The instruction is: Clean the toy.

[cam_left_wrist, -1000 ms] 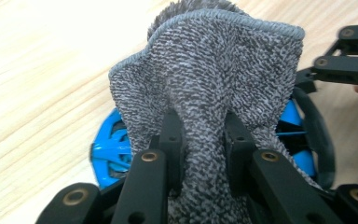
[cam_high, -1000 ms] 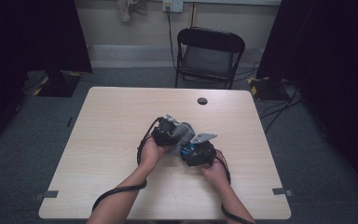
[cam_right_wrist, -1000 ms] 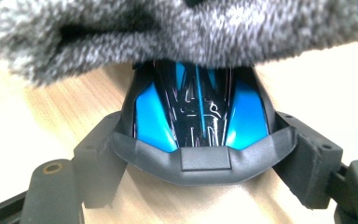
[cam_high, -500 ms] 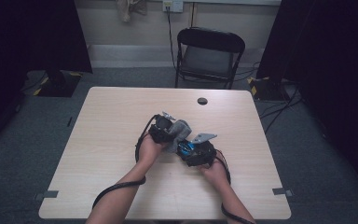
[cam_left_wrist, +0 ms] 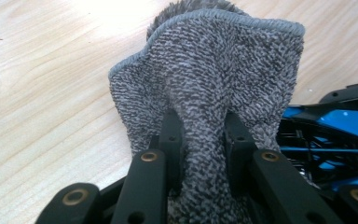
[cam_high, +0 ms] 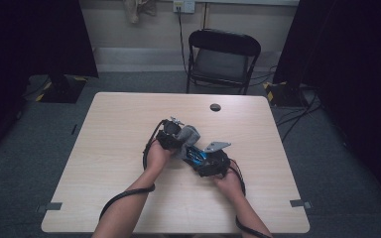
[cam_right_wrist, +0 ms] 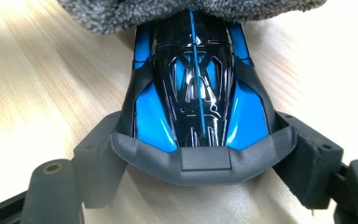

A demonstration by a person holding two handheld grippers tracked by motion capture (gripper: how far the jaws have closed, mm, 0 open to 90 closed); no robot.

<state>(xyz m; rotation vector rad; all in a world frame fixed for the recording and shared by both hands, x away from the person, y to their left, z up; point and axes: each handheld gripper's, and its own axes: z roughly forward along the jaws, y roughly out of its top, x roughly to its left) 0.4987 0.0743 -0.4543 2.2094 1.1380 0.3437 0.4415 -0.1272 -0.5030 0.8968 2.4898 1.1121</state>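
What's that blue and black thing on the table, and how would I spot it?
Look at the middle of the light wooden table, where the person's two hands meet. The right gripper clamps a glossy blue and black toy car body, with the grey fuzzy cloth draped over its far end. It is the one shiny, brightly coloured thing there.

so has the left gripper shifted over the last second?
Barely, if at all. The left gripper, shut on the grey cloth, sits at about the same spot relative to the black disc on the table.
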